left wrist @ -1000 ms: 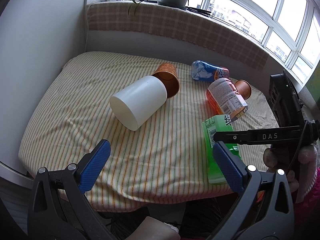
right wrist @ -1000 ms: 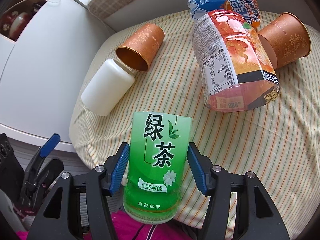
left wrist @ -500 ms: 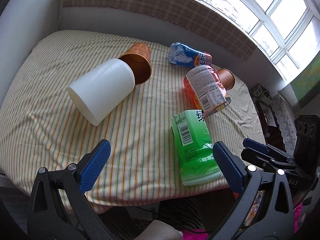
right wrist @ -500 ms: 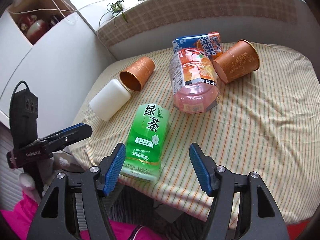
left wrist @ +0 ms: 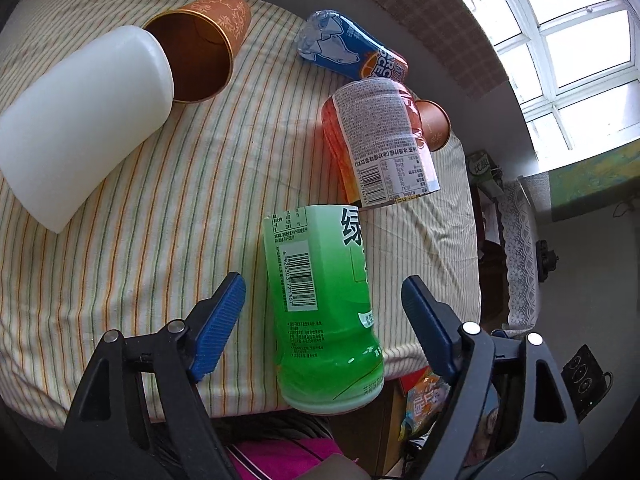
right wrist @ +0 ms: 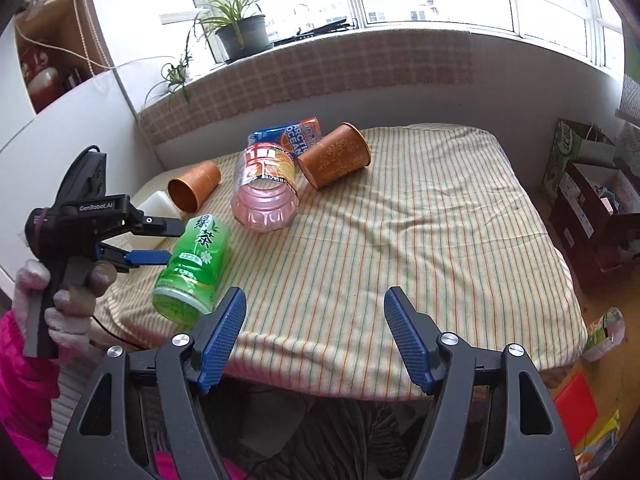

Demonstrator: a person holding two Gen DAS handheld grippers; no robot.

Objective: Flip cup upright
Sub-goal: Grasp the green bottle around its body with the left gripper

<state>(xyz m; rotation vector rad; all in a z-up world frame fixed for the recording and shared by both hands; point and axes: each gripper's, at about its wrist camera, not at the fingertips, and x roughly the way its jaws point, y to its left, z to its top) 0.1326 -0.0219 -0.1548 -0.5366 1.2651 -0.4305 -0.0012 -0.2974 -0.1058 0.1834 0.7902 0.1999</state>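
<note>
A striped cloth covered the table. A potted plant stood on the windowsill — thin leaves trailing over the ledge. Behind the table ran a checked brown cover. To the right, on the floor, sat an open cardboard box — contents unclear.

The left claw is closing in on the green cup, its open fingers now straddling the cup, which is lying on its side at the bed's front edge. The right claw is withdrawing from the cup, open, holding nothing.
</note>
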